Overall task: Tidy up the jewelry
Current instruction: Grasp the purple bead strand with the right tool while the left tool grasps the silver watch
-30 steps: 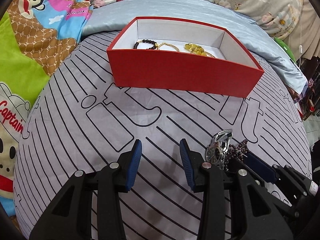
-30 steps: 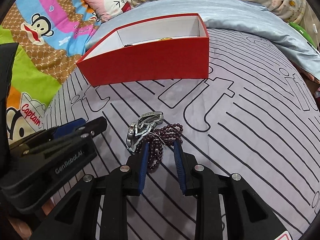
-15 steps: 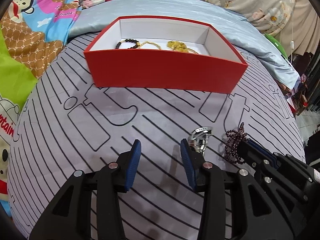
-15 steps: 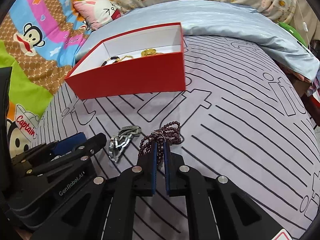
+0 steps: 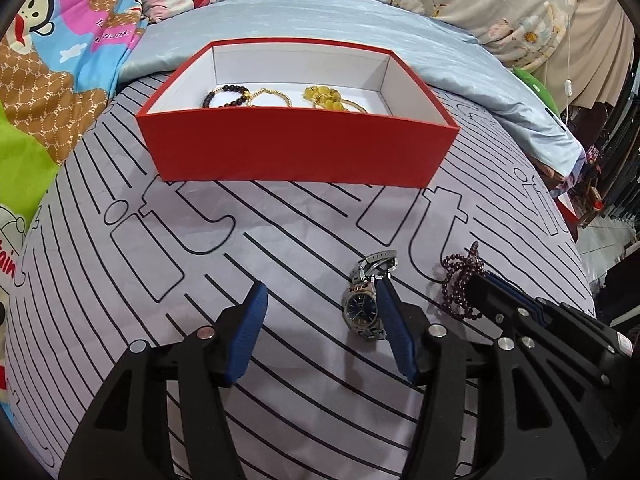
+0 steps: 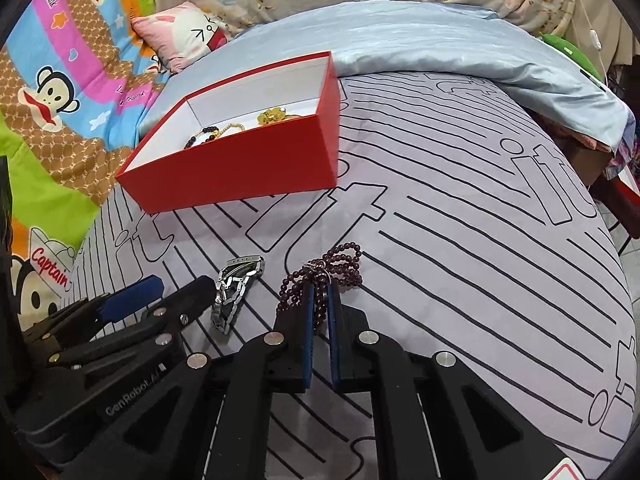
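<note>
A red box [image 5: 296, 150] with a white inside stands on the grey lined bedsheet; it holds a dark bead bracelet [image 5: 225, 95], a gold chain [image 5: 272, 96] and yellow beads [image 5: 324, 96]. It also shows in the right wrist view [image 6: 240, 168]. A silver watch [image 5: 362, 308] with a blue dial lies on the sheet just inside the right finger of my open left gripper [image 5: 322, 300]. My right gripper [image 6: 318, 288] is shut on a dark purple bead bracelet [image 6: 340, 264], which rests on the sheet right of the watch [image 6: 236, 284].
A light blue quilt [image 5: 320, 20] lies folded behind the box. Cartoon monkey bedding [image 6: 60, 92] and a pink pillow [image 6: 180, 36] are at the left. The bed's right edge drops off near a floor area [image 5: 600, 232].
My left gripper has opened wider and shifted right, so the watch now lies between its fingers. My right gripper, open a second ago, closed on the purple beads and holds them.
</note>
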`<state>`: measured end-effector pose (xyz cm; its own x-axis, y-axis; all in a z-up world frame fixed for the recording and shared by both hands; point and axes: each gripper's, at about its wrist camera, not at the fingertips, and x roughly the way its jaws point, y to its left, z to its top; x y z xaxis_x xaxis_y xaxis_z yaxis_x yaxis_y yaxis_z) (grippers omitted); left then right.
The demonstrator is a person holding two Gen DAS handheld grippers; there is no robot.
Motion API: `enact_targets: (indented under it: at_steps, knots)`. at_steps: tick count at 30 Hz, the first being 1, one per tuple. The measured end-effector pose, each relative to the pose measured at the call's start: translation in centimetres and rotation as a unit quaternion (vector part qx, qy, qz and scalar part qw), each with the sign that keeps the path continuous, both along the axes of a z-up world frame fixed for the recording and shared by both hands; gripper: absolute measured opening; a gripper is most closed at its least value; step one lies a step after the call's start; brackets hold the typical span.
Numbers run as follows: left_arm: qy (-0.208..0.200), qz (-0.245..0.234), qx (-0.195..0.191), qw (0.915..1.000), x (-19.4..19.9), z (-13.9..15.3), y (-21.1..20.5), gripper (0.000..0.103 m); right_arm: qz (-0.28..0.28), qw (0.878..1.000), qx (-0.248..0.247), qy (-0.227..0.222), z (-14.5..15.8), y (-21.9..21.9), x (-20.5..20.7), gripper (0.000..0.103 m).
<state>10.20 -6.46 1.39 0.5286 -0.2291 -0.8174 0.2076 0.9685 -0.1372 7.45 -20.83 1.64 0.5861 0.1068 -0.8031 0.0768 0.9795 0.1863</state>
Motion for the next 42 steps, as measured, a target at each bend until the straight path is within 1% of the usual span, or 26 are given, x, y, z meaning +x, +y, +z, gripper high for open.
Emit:
enact_targets:
  at_steps: [7, 9, 11, 16, 17, 18, 20, 21, 22, 23, 30, 42]
  knots:
    - [0.0, -0.012, -0.002, 0.9999, -0.4, 0.0, -0.9, 0.054, -0.011, 1.0, 0.003, -0.001, 0.1, -0.9, -0.5, 0.006]
    - [0.006, -0.017, 0.002, 0.9998, -0.3, -0.5, -1.2, 0.054, -0.012, 1.0, 0.003, -0.001, 0.1, -1.0, -0.6, 0.006]
    - [0.014, -0.014, -0.001, 0.9998, -0.2, -1.0, -1.2, 0.054, -0.013, 1.0, 0.005, -0.001, 0.0, -1.1, -0.6, 0.006]
    - [0.003, -0.007, 0.001, 1.0, 0.0, -1.2, -1.5, 0.053, -0.012, 1.0, 0.005, 0.0, 0.0, -1.1, -0.7, 0.006]
    - [0.001, -0.005, 0.003, 1.0, 0.0, -1.2, -1.5, 0.05, -0.012, 1.0, 0.006, 0.0, 0.0, -1.0, -0.7, 0.006]
    - [-0.001, -0.004, 0.004, 1.0, 0.1, -1.2, -1.5, 0.045, -0.01, 1.0, 0.006, 0.0, 0.0, -0.9, -0.8, 0.006]
    - [-0.002, -0.006, 0.005, 1.0, 0.1, -1.1, -1.6, 0.039, -0.008, 1.0, 0.006, 0.0, 0.0, -0.8, -0.8, 0.006]
    - [-0.001, -0.01, 0.0, 1.0, 0.1, -1.1, -1.6, 0.031, -0.006, 1.0, 0.006, 0.0, 0.0, -0.7, -0.8, 0.006]
    - [0.001, -0.011, -0.002, 0.9999, 0.1, -1.0, -1.6, 0.028, -0.006, 1.0, 0.006, -0.001, 0.0, -0.6, -0.8, 0.007]
    - [0.001, -0.011, -0.002, 0.9999, 0.2, -1.0, -1.6, 0.023, -0.006, 1.0, 0.007, -0.001, 0.0, -0.5, -0.8, 0.007]
    - [-0.002, -0.009, 0.001, 1.0, -0.1, -0.6, -1.2, 0.021, 0.001, 1.0, 0.008, -0.008, 0.7, -0.1, -0.9, 0.007]
    - [-0.016, 0.013, -0.001, 0.9998, -0.4, 1.7, 1.0, 0.02, 0.018, 0.999, 0.016, -0.036, 3.1, 1.3, -1.2, 0.006]
